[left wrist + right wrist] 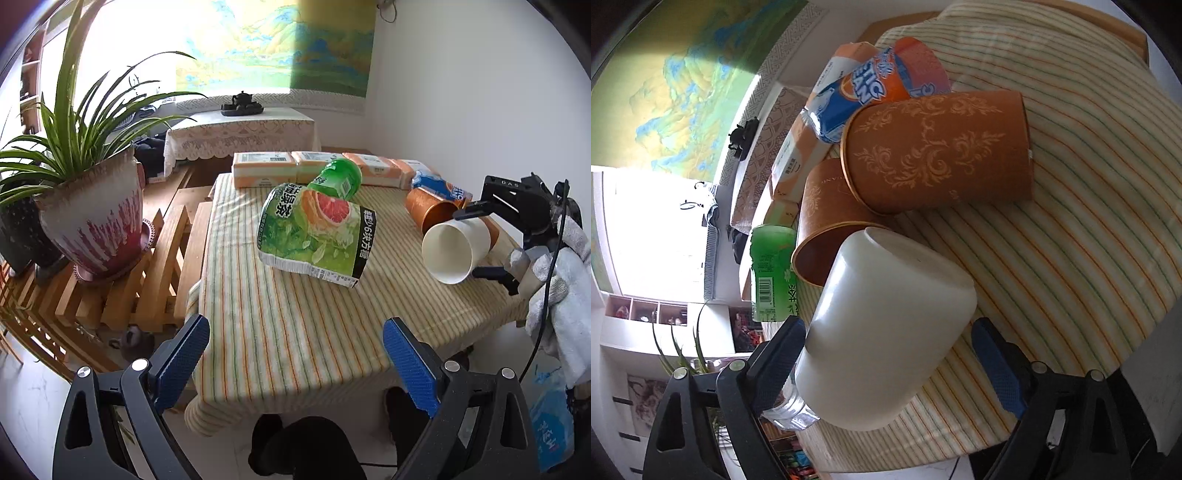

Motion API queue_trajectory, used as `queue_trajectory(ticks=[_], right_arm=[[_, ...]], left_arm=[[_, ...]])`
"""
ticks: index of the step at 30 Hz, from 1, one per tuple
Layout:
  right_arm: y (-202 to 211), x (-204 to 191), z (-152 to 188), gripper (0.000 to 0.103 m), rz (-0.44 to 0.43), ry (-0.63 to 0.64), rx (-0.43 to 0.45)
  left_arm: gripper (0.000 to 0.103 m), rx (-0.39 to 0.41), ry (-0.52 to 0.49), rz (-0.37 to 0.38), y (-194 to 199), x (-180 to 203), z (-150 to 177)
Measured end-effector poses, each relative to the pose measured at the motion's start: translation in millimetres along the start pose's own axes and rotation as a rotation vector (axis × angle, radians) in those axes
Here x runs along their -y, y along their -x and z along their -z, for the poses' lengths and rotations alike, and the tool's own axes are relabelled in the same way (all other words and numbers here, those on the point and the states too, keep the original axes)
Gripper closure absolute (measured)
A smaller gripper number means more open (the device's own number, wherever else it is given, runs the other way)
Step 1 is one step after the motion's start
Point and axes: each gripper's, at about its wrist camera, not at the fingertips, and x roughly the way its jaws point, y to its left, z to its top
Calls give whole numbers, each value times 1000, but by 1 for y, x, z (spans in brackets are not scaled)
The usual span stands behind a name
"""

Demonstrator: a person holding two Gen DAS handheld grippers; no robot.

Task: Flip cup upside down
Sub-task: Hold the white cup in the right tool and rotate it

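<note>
The plain white paper cup (452,253) is tipped on its side above the striped yellow-green tablecloth (288,332), its open mouth facing toward seven o'clock in the left wrist view. The right gripper (480,243), black and held in a white-gloved hand (557,291), has one finger above the cup wall and one below it. In the right wrist view the cup (886,332) fills the space between the blue-padded fingers (995,373); the left pad touches its side, while the right pad shows a narrow gap, so whether the grip is firm cannot be told. The cup's flat base points toward eleven o'clock there.

Just beyond the cup, at twelve o'clock in the right wrist view, lie two orange-brown patterned paper cups (938,151) on their sides, one leaning on the other. A blue and orange drink bottle (871,88) lies behind them, touching.

The left gripper (295,362) hovers over the near edge of the cloth with its fingers spread wide and nothing between them. A crumpled green grapefruit-tea bottle (314,229) lies at twelve o'clock from it, mid-table, with orange tissue packs (266,168) along the far edge. A potted spider plant (85,192) stands at ten o'clock on a slatted wooden bench (159,266).
</note>
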Motion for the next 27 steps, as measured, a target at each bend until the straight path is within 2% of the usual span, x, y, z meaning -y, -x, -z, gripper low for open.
queue_trajectory(ticks=[4,12,20,27], right_arm=[[0,-2,0,21,-23,14,3],[8,-9,11,22,-24,112,28],[18,-32,42,24,-33,367,131],[18,-59,64,26,19,584,215]], left_arm=[[6,2,-4,-3,-2,2,-3],[6,10,-2,6,-3,5,-6],[6,-12,-7,11,-10,10,-5],[6,-24,-8,14,-15,16,-5]])
